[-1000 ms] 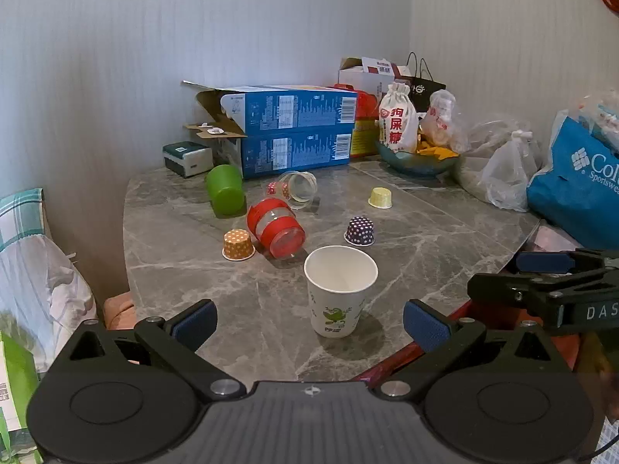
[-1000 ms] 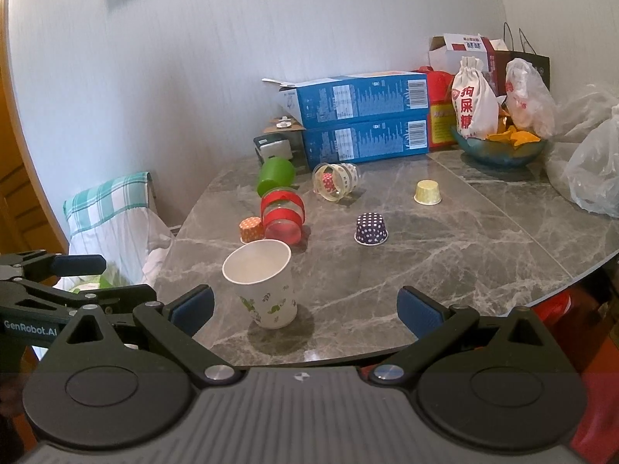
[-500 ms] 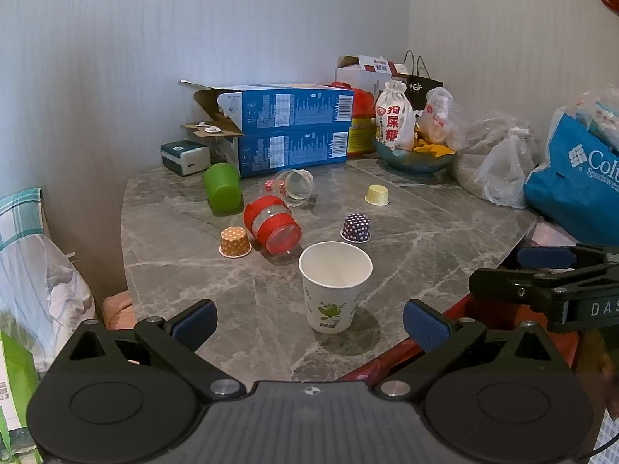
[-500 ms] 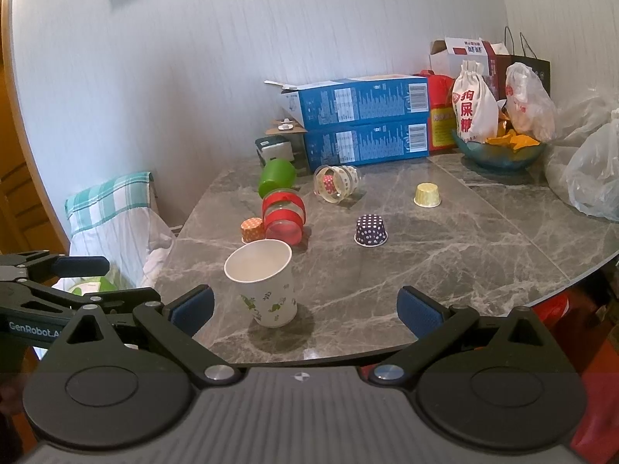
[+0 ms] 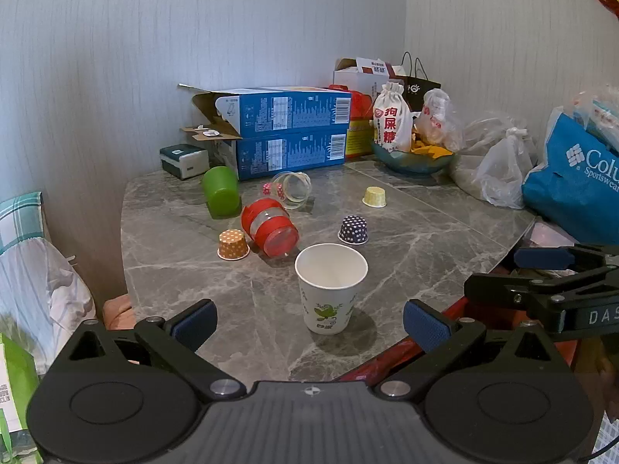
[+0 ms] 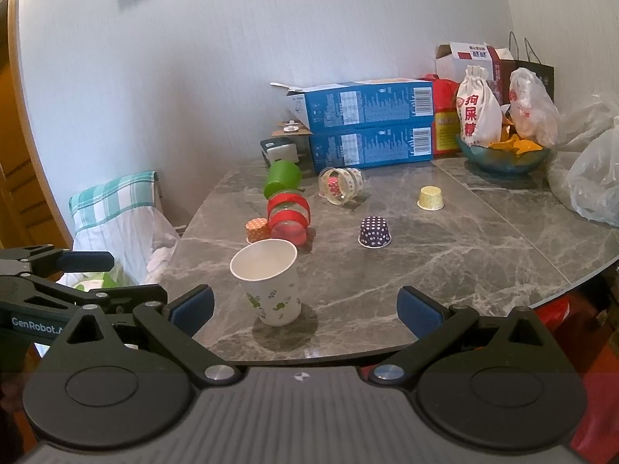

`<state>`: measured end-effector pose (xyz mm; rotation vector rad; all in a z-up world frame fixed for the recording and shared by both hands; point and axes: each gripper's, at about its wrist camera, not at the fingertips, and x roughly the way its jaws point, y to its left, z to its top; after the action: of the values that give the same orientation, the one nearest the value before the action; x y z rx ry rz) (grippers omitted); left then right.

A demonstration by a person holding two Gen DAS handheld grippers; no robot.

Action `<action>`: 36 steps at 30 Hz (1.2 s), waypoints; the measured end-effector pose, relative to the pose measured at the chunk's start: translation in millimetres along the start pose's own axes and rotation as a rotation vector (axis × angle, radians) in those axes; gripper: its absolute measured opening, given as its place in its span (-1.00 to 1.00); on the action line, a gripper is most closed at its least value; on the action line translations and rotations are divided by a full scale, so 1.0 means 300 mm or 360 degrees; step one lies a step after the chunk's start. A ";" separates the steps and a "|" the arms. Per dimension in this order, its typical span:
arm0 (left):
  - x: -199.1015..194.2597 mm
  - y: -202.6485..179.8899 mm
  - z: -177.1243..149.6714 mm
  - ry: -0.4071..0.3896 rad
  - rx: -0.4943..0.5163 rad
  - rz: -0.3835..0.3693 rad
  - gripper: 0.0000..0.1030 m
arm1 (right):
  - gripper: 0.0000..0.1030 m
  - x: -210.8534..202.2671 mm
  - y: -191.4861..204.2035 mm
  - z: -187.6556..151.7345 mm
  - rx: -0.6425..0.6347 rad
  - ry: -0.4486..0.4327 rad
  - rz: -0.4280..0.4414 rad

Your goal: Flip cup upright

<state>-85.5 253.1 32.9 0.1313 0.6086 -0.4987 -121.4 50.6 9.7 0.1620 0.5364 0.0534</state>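
Observation:
A white paper cup point(image 5: 329, 287) with green print stands upright near the front edge of the grey marble table point(image 5: 425, 255); it also shows in the right wrist view point(image 6: 271, 282). Behind it a red-banded clear cup point(image 5: 269, 226) point(image 6: 288, 216), a green cup point(image 5: 220, 190) point(image 6: 282, 178) and a clear cup point(image 5: 292, 190) point(image 6: 340, 185) lie on their sides. My left gripper point(image 5: 309, 323) is open and empty, just short of the paper cup. My right gripper point(image 6: 305, 309) is open and empty at the table's front edge, the paper cup ahead to its left.
Small cupcake liners sit upside down: orange point(image 5: 233, 244), purple dotted point(image 5: 353, 229), yellow point(image 5: 374, 196). Two blue boxes point(image 5: 286, 131), a bowl point(image 5: 412, 156), plastic bags point(image 5: 499, 170) and a blue bag point(image 5: 576, 178) line the back and right. A plaid-covered chair point(image 6: 116, 208) stands left.
Both grippers have drawn back slightly from the table; the cups look a little farther away. Nothing on the table has moved.

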 end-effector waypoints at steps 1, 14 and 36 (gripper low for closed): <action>0.001 0.001 0.002 0.0000 -0.0002 0.0001 1.00 | 0.98 -0.001 0.000 0.000 0.0001 -0.0001 0.0001; 0.009 0.014 0.005 0.0005 -0.0004 0.0021 1.00 | 0.98 0.008 0.002 0.000 -0.0004 0.0008 0.0000; 0.009 0.009 0.005 -0.0027 0.0018 0.0026 1.00 | 0.98 0.018 0.006 -0.004 0.0005 0.0019 -0.0014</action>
<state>-81.5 254.0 32.4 0.1426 0.5874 -0.4872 -117.4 53.1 6.3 0.1628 0.5492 0.0452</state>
